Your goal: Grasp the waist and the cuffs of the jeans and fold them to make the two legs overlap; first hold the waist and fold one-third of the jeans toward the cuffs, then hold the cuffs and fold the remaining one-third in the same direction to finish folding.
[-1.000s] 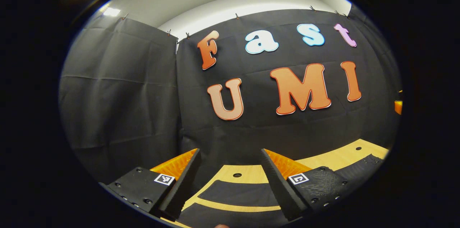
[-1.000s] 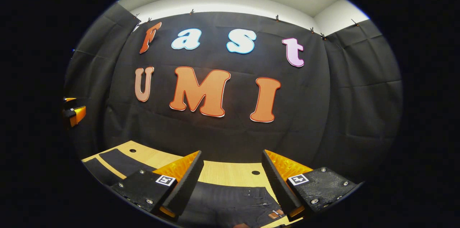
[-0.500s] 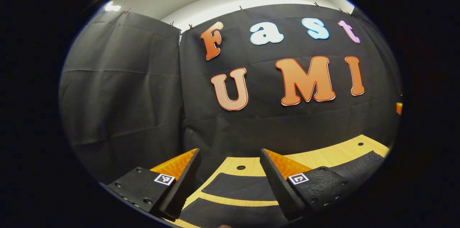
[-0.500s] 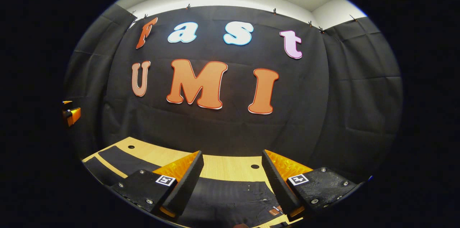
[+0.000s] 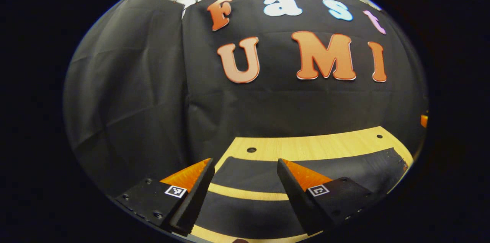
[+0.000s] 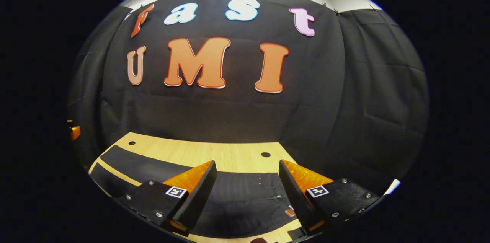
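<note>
Two grippers: the left gripper [image 5: 244, 166] and the right gripper [image 6: 247, 168] are both hanging above the table, each with its jaws standing wide apart and nothing between them.
Jeans: one dark pair [image 5: 264, 174] is lying flat and unfolded on the table [image 5: 306, 146], stretching across most of its width.
Legs: two legs are showing in the left gripper view, with a narrow strip of bare wood running between them.
Cuffs: the leg ends [image 5: 234, 162] are lying just past the left gripper's fingertips, near one table hole.
Waist: the waist [image 6: 268, 197] is sitting under the right gripper in the right gripper view, where stitching and a small brown patch [image 6: 289, 212] are showing beside the right finger.
View difference: the left gripper view is taking in the leg gap and the cuffs; the right gripper view is taking in the waist and the long run of the legs [image 6: 126, 162] off to its left.
Table holes: two are showing in each view, near the far edge.
Surroundings: black cloth [image 6: 237, 113] is hanging right behind the table; nothing is lying between either gripper and the jeans.
Far gripper: a small orange part is peeking in at the edge of each view [image 5: 423, 120] [image 6: 74, 132]; its jaw state cannot be told from there.
</note>
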Action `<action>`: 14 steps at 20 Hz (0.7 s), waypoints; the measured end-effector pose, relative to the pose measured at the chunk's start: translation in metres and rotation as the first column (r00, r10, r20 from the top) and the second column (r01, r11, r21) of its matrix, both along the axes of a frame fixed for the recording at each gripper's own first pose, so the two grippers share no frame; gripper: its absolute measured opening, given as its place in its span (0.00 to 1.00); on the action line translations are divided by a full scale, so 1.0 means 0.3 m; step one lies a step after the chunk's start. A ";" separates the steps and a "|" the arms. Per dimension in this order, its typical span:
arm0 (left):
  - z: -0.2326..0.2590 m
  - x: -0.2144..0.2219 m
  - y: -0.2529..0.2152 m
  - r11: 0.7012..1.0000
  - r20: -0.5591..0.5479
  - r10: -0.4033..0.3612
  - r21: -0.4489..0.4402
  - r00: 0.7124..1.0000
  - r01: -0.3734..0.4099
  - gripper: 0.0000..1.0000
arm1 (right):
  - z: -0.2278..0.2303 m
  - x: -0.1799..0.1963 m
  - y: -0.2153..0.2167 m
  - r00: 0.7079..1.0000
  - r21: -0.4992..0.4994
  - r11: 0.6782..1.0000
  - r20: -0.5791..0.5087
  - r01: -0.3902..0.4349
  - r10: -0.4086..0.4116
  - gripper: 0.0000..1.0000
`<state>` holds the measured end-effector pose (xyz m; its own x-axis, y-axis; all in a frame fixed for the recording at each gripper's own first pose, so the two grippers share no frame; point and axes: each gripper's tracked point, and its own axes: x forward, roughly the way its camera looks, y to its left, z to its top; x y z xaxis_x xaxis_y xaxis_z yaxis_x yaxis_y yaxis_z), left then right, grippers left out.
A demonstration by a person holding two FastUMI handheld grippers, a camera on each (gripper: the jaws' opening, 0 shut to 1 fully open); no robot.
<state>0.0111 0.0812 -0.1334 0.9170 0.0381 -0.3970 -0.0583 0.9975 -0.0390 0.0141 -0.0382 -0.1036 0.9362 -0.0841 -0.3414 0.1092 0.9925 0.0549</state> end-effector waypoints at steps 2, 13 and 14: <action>-0.081 0.010 0.070 0.999 -0.071 0.034 -0.020 0.997 -0.035 0.99 | -0.052 -0.005 0.008 0.998 0.054 0.998 -0.061 0.026 -0.023 0.99; -0.558 -0.018 0.226 0.978 -0.498 0.006 -0.178 0.867 -0.109 0.99 | -0.309 -0.073 0.077 0.916 0.190 0.956 -0.378 0.222 -0.138 0.99; -0.595 -0.026 0.230 0.973 -0.529 0.001 -0.195 0.849 -0.123 0.98 | -0.332 -0.075 0.079 0.904 0.202 0.950 -0.405 0.237 -0.140 0.98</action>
<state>0.0035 0.1502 -0.3118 0.5691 -0.0538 -0.8205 -0.1918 0.9616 -0.1961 -0.0085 -0.0144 -0.2031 0.7044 -0.1156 -0.7003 0.3535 0.9127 0.2049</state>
